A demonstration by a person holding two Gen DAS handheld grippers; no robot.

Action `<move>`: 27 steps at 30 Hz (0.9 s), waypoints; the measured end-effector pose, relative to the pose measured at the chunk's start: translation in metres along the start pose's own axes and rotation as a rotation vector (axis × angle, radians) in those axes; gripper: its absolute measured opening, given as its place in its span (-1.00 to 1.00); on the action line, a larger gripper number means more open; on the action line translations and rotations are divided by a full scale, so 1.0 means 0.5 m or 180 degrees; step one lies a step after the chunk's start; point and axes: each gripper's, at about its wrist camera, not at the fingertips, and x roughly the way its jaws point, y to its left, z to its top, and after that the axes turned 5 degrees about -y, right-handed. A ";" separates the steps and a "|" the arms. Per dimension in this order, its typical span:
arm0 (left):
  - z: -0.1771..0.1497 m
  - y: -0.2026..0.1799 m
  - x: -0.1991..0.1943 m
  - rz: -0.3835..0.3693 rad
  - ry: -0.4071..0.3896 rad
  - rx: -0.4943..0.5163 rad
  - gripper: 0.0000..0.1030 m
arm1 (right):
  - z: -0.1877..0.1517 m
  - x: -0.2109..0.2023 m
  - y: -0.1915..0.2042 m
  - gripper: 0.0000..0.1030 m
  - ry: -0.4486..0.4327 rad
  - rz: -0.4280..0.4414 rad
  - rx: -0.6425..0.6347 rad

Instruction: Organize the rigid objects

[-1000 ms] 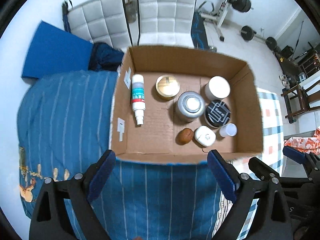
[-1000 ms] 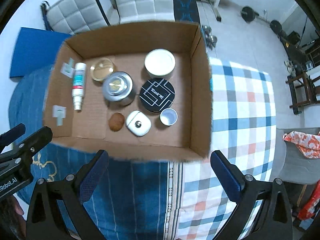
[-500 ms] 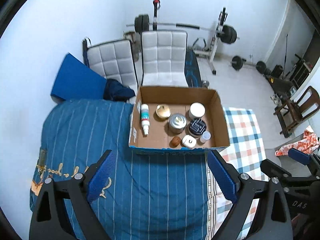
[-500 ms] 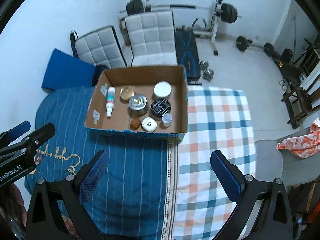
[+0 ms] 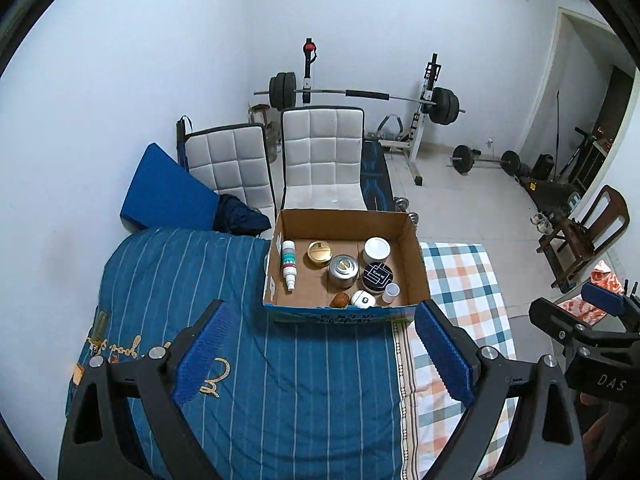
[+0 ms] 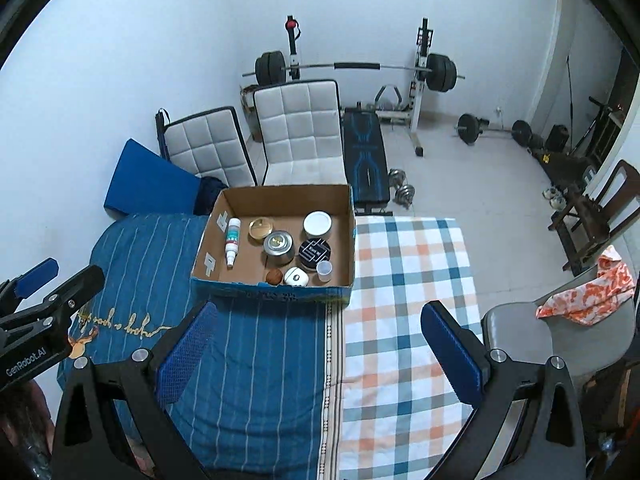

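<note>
We see one open brown cardboard box (image 5: 416,272) sitting on the bed, straddling the blue striped bedspread (image 5: 280,380) and the plaid blue-orange sheet (image 6: 408,320).

Box contents:
- white spray bottle with green-red label (image 5: 288,265), lying flat along the left side, nozzle toward the near wall
- round gold-lidded tin (image 5: 319,253), far centre
- silver metal canister (image 5: 343,271), centre
- white round-lidded jar (image 5: 376,249), far right
- black round tin with white pattern (image 5: 377,277), just right of the canister
- small brown round object (image 5: 339,300), white rounded case (image 5: 363,300) and small translucent cup (image 5: 391,292), in a row along the near wall, left to right

Spray bottle is apart from the rest; the others cluster close, contact unclear.

Our left gripper (image 5: 320,354) has its blue-padded fingers (image 5: 202,354) spread wide, holding nothing. Our right gripper (image 6: 316,358) is the same: pads (image 6: 450,356) wide apart, nothing between them. Both hover over the bedding, well short of the box; the box and all its items lie beyond the fingertips, on the far side. In the right wrist view the box sits left of centre.

Behind the bed: two grey quilted chairs (image 6: 300,132) and a barbell on a rack (image 6: 356,66).
</note>
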 end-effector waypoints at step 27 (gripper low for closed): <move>-0.027 0.003 -0.015 0.0089 -0.0058 -0.0023 0.83 | -0.013 -0.042 -0.012 1.00 -0.0098 -0.0139 -0.0012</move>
